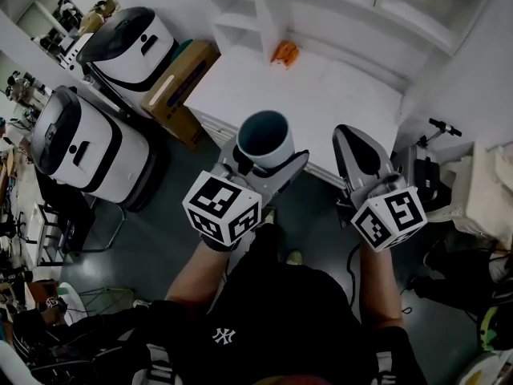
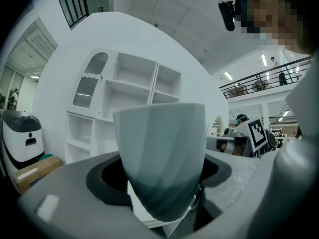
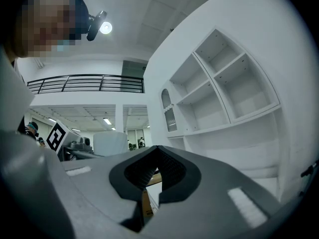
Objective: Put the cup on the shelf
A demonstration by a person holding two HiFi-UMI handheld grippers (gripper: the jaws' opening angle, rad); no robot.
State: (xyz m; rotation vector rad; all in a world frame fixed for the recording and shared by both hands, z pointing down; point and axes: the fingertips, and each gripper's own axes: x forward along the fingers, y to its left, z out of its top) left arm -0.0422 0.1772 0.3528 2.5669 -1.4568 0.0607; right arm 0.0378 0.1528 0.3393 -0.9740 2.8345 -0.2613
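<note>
A pale grey cup [image 1: 264, 139] with a dark teal inside stands upright between the jaws of my left gripper [image 1: 265, 157], which is shut on it in front of the white counter. In the left gripper view the cup [image 2: 162, 153] fills the middle, clamped low in my left gripper [image 2: 160, 185]. The white shelf unit [image 2: 130, 96] rises behind it, its compartments bare. My right gripper [image 1: 353, 137] hangs beside the cup on the right, jaws shut on nothing. In its own view the right gripper [image 3: 156, 149] has its tips together, with the shelf [image 3: 227, 91] to the right.
A small orange object [image 1: 284, 52] lies at the back of the white counter [image 1: 321, 103]. A cardboard box [image 1: 181, 87] and two white-and-black machines [image 1: 80, 147] stand on the floor to the left. Bags and cables crowd the right side [image 1: 481, 199].
</note>
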